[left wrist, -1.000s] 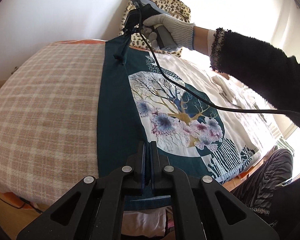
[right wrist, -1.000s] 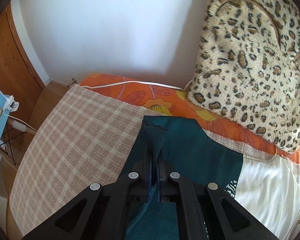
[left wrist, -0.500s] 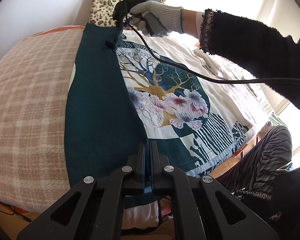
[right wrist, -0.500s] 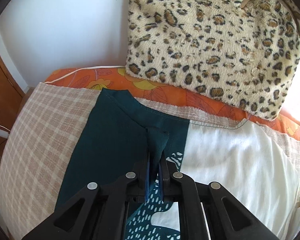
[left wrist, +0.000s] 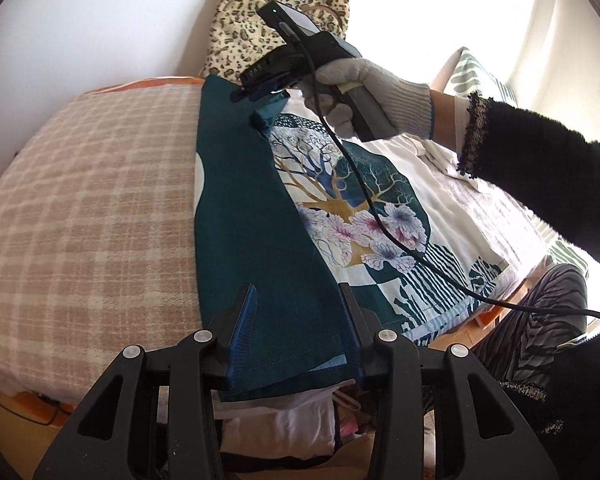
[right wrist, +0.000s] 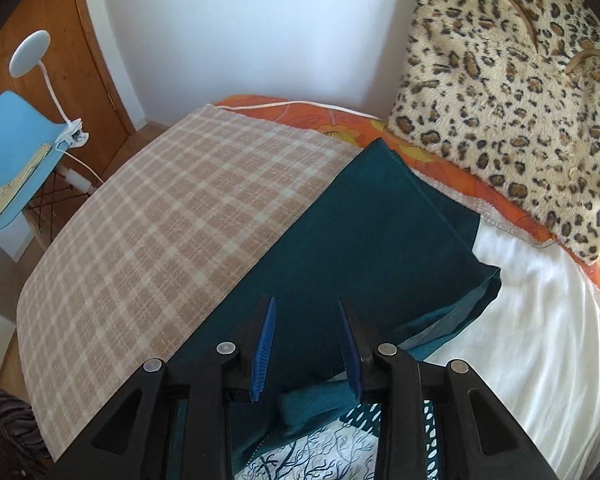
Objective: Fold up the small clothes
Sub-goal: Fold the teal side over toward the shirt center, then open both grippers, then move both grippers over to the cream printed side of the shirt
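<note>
While my two grippers hang over the bed, the shirt [left wrist: 260, 220] lies flat on the checked blanket [left wrist: 92, 208], with its far end close to the leopard cushion [right wrist: 508, 92]. One long dark green side is folded in over the tree picture [left wrist: 352, 208] in the middle of the shirt.

My left gripper [left wrist: 298, 320] is at the shirt's end farthest from the cushion. Its jaws are opening. The green fold sits between them, but the pads do not press on it. My right gripper [right wrist: 306, 344] is at the end near the cushion, held in a gloved hand [left wrist: 372, 92]. Its jaws stand apart too, and a small bunched bit of green cloth [right wrist: 312, 404] lies under them, let go.

I think this shirt is light, thin and very soft. It will flop and sag if I lift it in the middle. It will not break, but it may slide on the blanket and wrinkle. I would pinch it at the corners and along the sewn edges, one gripper at each end, and keep it pulled a little tight. The other long side, away from the blanket's bare part, looks like the place to take hold of for folding.
</note>
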`<state>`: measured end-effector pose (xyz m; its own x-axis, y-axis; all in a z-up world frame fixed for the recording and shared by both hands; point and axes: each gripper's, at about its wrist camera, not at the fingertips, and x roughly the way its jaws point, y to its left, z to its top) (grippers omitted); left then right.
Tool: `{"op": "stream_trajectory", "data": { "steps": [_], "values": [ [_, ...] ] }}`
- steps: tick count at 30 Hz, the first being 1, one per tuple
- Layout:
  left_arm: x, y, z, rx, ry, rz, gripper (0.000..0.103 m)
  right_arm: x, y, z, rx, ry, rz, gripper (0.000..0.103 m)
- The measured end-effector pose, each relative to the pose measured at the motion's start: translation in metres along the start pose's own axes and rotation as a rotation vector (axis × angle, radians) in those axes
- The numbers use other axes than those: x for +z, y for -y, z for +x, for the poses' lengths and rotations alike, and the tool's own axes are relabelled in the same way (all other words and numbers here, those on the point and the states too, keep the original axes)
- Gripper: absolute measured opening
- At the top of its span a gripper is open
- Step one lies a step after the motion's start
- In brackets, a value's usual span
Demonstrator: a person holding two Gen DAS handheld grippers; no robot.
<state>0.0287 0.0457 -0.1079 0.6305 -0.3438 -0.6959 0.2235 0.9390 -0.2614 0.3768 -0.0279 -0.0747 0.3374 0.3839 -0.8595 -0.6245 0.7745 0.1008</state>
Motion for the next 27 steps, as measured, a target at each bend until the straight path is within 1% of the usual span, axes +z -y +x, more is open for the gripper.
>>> {"op": "stream_trajectory", "data": {
  "steps": [2,5,7,9,10,12,15,18,19,21,25,26,27],
  "values": [
    [0.000,-0.005,0.000,0.020,-0.004,-0.016,0.038,-0.009,0.002,0.007,-0.004,-0.031,0.006,0.032],
    [-0.002,-0.005,-0.002,0.044,-0.001,-0.008,0.038,-0.021,0.015,0.007,-0.115,-0.091,0.002,0.032],
    [-0.002,-0.004,-0.004,0.053,0.009,0.003,0.038,-0.030,0.031,-0.003,-0.187,-0.129,0.002,0.032],
    [-0.001,-0.003,-0.007,0.057,0.016,0.007,0.038,-0.040,0.047,-0.022,-0.247,-0.128,0.021,0.033],
    [-0.001,-0.001,-0.008,0.057,0.019,0.010,0.038,-0.047,0.058,-0.037,-0.256,-0.115,0.046,0.034],
    [0.000,0.004,-0.009,0.056,0.020,0.028,0.038,-0.059,0.079,-0.063,-0.240,-0.083,0.119,0.037],
    [0.003,0.017,-0.007,0.048,0.022,0.062,0.038,-0.079,0.106,-0.100,-0.252,-0.026,0.203,0.041],
    [0.007,0.032,-0.004,0.038,0.028,0.091,0.038,-0.099,0.127,-0.136,-0.225,0.042,0.281,0.043],
    [0.008,0.036,-0.003,0.034,0.027,0.097,0.038,-0.105,0.132,-0.147,-0.224,0.064,0.301,0.044],
    [0.011,0.045,0.002,0.023,0.025,0.104,0.038,-0.117,0.144,-0.170,-0.219,0.110,0.336,0.050],
    [0.016,0.072,0.010,-0.009,0.027,0.149,0.039,-0.139,0.166,-0.207,-0.199,0.177,0.399,0.056],
    [0.017,0.080,0.012,-0.018,0.026,0.163,0.040,-0.144,0.173,-0.215,-0.200,0.189,0.410,0.057],
    [0.019,0.089,0.014,-0.029,0.027,0.175,0.049,-0.149,0.178,-0.222,-0.203,0.198,0.418,0.058]
  ]
}}
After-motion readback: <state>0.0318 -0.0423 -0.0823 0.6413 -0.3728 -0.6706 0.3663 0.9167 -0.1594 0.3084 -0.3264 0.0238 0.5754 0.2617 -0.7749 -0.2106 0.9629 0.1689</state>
